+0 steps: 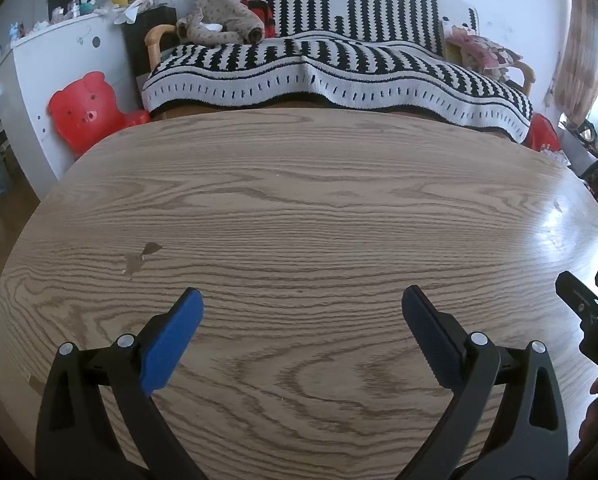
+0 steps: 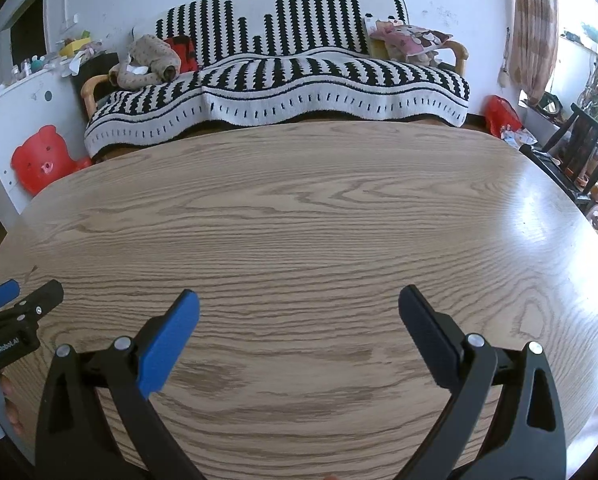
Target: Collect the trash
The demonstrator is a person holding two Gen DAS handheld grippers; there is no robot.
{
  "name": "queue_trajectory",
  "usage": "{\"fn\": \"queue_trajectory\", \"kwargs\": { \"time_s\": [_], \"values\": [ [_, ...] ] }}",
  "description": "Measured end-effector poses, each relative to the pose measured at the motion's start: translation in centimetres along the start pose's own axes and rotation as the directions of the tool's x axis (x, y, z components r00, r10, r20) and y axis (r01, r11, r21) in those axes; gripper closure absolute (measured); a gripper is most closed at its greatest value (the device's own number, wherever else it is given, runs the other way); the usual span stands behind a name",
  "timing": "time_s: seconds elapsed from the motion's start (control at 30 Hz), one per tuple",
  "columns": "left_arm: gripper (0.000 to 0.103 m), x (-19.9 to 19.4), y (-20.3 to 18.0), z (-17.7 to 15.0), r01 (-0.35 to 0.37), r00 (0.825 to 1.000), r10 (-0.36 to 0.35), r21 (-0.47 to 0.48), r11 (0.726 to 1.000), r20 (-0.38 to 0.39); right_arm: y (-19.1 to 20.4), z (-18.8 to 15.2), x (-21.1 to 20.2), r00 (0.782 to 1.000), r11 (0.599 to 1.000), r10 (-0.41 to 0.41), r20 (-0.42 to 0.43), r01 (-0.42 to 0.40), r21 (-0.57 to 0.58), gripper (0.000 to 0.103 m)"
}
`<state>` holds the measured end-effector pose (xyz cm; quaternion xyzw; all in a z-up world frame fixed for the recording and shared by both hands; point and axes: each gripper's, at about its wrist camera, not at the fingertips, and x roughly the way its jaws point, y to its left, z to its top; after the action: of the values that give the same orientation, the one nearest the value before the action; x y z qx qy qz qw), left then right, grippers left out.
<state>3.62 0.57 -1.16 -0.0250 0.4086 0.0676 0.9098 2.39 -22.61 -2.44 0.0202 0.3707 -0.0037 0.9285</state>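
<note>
left claw (image 1: 302,300): spread, nothing held | right claw (image 2: 299,300): spread, nothing held | trash: none is seen on the pale wood-grain oval bench (image 1: 299,200) | risk: bare wood is grasped, search is wasted

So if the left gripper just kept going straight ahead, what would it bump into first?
Probably the wooden table: the left gripper is open and angled down over it. Depth is unclear; if it skimmed across, the striped sofa comes next.
</note>
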Motion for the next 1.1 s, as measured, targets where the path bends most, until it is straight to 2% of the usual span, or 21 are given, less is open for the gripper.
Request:
{"fn": "queue_trajectory", "kwargs": {
  "time_s": [0.13,0.27,0.57,0.87,1.1],
  "values": [
    [0.006,0.2,-0.4,0.1,-0.019,1.000,0.019,0.014,1.000,-0.006,0.0,0.0,0.0,1.000,1.000,-0.019,0.007,0.020,-0.019,0.007],
    [0.006,0.4,-0.3,0.2,0.006,1.000,-0.006,-0.001,1.000,-0.021,0.0,-0.1,0.1,1.000,0.999,-0.023,0.009,0.023,-0.024,0.007],
    [0.006,0.3,-0.5,0.0,0.005,1.000,-0.005,0.021,1.000,-0.015,-0.6,0.0,0.3,0.999,0.999,-0.041,0.006,0.041,-0.012,0.007],
    [0.006,0.1,-1.1,-0.3,0.029,0.999,-0.028,0.035,0.999,-0.029,-0.6,0.0,0.3,0.998,0.998,-0.055,0.006,0.055,-0.017,0.007],
    [0.006,-0.5,-1.5,-0.1,0.077,0.997,-0.076,0.020,0.997,-0.020,-0.5,-0.2,0.0,0.998,0.998,-0.058,0.015,0.058,-0.025,0.007]
  ]
}}
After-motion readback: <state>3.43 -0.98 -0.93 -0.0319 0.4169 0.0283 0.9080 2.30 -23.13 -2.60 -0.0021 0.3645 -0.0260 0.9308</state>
